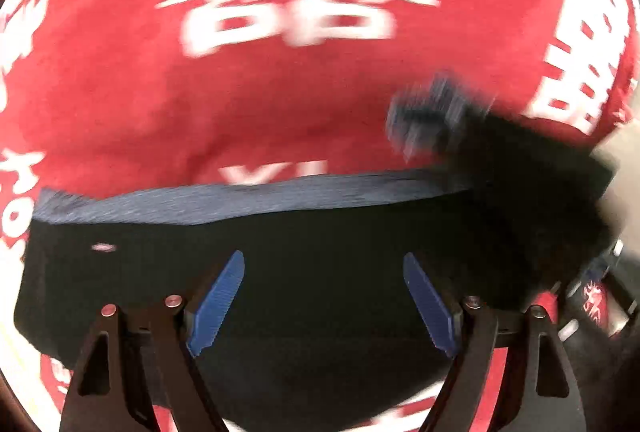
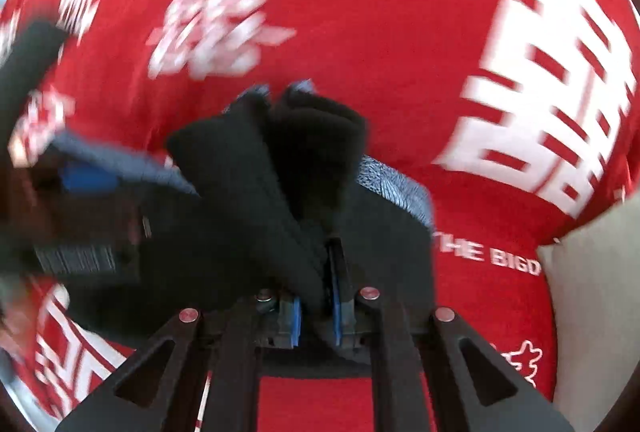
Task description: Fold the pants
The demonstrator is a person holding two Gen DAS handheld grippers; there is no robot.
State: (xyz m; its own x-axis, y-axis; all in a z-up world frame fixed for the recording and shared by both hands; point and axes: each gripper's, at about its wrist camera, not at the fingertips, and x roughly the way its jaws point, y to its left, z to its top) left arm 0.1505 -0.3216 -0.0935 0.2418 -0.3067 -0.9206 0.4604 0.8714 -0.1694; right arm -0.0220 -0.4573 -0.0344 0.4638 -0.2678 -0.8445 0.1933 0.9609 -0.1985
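Observation:
The black pants (image 1: 320,296) lie on the red cloth, with a blue-grey inner band (image 1: 240,201) along their far edge. My left gripper (image 1: 324,264) is open just above the pants, its blue pads (image 1: 218,304) spread wide. My right gripper (image 2: 316,296) is shut on a bunched fold of the black pants (image 2: 280,171) and holds it lifted off the cloth. The right gripper also shows blurred in the left wrist view (image 1: 432,115) at the pants' right end. The left gripper shows blurred at the left of the right wrist view (image 2: 86,177).
A red cloth with white characters (image 1: 280,79) covers the whole surface, also in the right wrist view (image 2: 400,31). A pale cushion-like thing (image 2: 592,292) lies at the right edge. Both views are motion-blurred.

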